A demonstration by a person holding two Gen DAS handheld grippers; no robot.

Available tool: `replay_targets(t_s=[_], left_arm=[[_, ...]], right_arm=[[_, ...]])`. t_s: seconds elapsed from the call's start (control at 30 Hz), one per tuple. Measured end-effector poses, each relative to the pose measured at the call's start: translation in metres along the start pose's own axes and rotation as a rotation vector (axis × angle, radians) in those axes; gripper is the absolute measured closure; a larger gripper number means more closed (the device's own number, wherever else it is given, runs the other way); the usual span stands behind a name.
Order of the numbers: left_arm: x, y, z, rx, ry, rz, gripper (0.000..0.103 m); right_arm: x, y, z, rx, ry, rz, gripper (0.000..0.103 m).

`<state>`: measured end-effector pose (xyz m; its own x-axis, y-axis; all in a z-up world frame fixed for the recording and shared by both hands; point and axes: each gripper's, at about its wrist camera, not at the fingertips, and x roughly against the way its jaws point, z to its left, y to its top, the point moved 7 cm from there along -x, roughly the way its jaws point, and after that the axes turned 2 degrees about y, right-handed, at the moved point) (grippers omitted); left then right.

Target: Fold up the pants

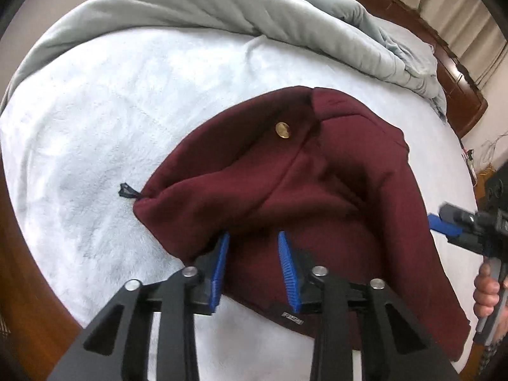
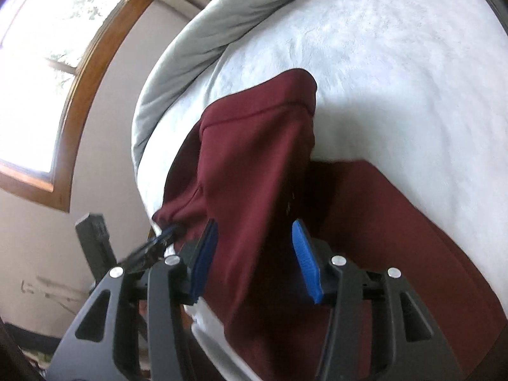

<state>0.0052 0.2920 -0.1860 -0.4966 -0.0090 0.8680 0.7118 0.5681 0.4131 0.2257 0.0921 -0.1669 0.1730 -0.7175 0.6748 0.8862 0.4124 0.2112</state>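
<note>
The maroon pants (image 1: 317,190) are spread on the pale blanket (image 1: 95,127). The left gripper (image 1: 254,254) is held apart above them. The right gripper (image 2: 254,247) is also held apart, unclamped, with cloth between its fingers.

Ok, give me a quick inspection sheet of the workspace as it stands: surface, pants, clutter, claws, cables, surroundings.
Surface: bed with a pale fleece sheet; grey duvet bunched along the far edge.
Job's things: maroon pants, partly folded, gold button facing up, dark drawstring tip lying on the sheet.
Clutter: nothing seen on the bed.
Claws: left claw open over the pants' near edge; right claw open with cloth between the pads, not pressed.
Cables: thin wires beyond the bed's far corner.
Surroundings: wooden headboard, curtains, wood-framed window.
</note>
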Motion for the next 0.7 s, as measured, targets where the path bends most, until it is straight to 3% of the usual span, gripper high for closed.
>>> replay_targets(t_s=[0.07, 0.17, 0.2, 0.23, 0.27, 0.33, 0.47, 0.57, 0.7], left_arm=[[-0.001, 0.001, 0.003, 0.005, -0.016, 0.002, 0.072], [-0.002, 0.002, 0.004, 0.008, -0.035, 0.008, 0.072], [-0.002, 0.002, 0.004, 0.003, -0.039, 0.01, 0.072], [-0.002, 0.002, 0.005, 0.004, -0.043, 0.011, 0.072], [-0.002, 0.002, 0.006, 0.009, -0.053, 0.014, 0.072], [-0.001, 0.001, 0.008, 0.019, -0.072, 0.018, 0.072], [0.022, -0.002, 0.01, 0.056, -0.125, -0.022, 0.069], [0.049, -0.008, 0.018, 0.115, -0.163, -0.081, 0.054], [0.068, -0.018, 0.035, 0.216, -0.258, -0.127, 0.052]], right_arm=[[-0.01, 0.011, -0.006, -0.023, -0.035, 0.004, 0.05], [-0.016, 0.021, -0.016, -0.081, 0.014, 0.0, 0.056], [-0.019, 0.025, -0.016, -0.09, 0.036, -0.004, 0.067], [-0.019, 0.026, -0.014, -0.084, 0.039, -0.007, 0.089], [-0.019, 0.028, -0.011, -0.065, 0.028, -0.015, 0.093], [-0.011, 0.034, 0.006, -0.009, 0.06, -0.065, 0.093], [0.005, 0.036, 0.079, 0.179, 0.245, -0.172, 0.093], [-0.015, 0.018, 0.117, 0.278, 0.282, -0.095, 0.093], [-0.07, -0.019, 0.136, 0.363, 0.214, 0.056, 0.092]])
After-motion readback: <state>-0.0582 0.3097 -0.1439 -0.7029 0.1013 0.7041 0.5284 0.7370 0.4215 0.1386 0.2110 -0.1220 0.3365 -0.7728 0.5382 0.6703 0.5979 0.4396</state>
